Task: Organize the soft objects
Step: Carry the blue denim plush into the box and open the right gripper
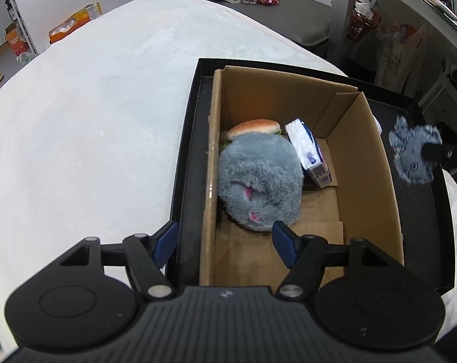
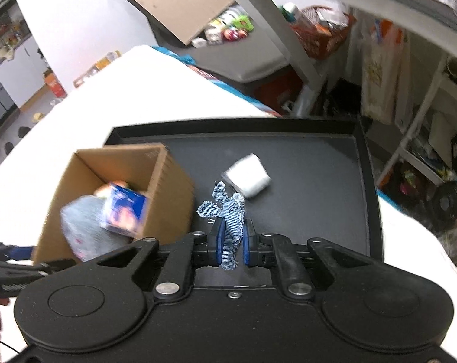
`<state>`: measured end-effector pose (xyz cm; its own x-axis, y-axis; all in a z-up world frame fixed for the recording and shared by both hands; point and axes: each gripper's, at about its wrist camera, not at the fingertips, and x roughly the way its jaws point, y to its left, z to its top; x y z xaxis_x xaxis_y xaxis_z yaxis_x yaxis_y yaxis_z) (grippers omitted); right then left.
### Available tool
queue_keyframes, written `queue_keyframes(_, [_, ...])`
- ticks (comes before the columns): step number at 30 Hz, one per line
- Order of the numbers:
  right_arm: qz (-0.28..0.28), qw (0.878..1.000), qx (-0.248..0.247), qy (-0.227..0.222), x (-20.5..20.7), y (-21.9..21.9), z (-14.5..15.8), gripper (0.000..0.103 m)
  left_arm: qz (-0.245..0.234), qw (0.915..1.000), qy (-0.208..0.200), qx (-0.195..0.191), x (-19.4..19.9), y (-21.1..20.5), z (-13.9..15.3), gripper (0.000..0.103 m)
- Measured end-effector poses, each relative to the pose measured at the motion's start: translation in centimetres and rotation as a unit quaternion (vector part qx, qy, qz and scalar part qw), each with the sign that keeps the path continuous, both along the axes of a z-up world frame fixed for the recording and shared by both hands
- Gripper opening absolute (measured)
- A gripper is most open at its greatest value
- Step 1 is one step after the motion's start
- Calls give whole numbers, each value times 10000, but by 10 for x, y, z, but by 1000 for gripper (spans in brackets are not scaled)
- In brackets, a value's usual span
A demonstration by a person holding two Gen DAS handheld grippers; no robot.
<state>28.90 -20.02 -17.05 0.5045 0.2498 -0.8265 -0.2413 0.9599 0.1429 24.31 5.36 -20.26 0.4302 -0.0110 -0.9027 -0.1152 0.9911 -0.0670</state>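
A cardboard box (image 1: pixel 364 163) stands in a black tray (image 1: pixel 189 139) on a white table. In it lie a grey furry plush (image 1: pixel 258 178), a burger toy (image 1: pixel 254 127) and a blue-white tissue pack (image 1: pixel 310 151). My left gripper (image 1: pixel 225 242) is open and empty above the box's near left wall. My right gripper (image 2: pixel 231 242) is shut on a frayed denim patch (image 2: pixel 228 214) and holds it above the tray; the patch also shows in the left wrist view (image 1: pixel 413 154), to the right of the box. A white roll (image 2: pixel 248 178) lies on the tray floor beyond the patch.
The box (image 2: pixel 168 187) shows left of my right gripper, with the tray (image 2: pixel 319 163) around it. The white table (image 1: pixel 92 121) extends left of the tray. Shelves, an orange basket (image 2: pixel 322 36) and clutter stand behind and to the right.
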Motion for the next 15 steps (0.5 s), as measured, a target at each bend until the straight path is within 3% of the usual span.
queue_keyframes(15, [473,9981,32,-390,-5,54,40,12,113,9995,-69,-270,-13,20,4,67])
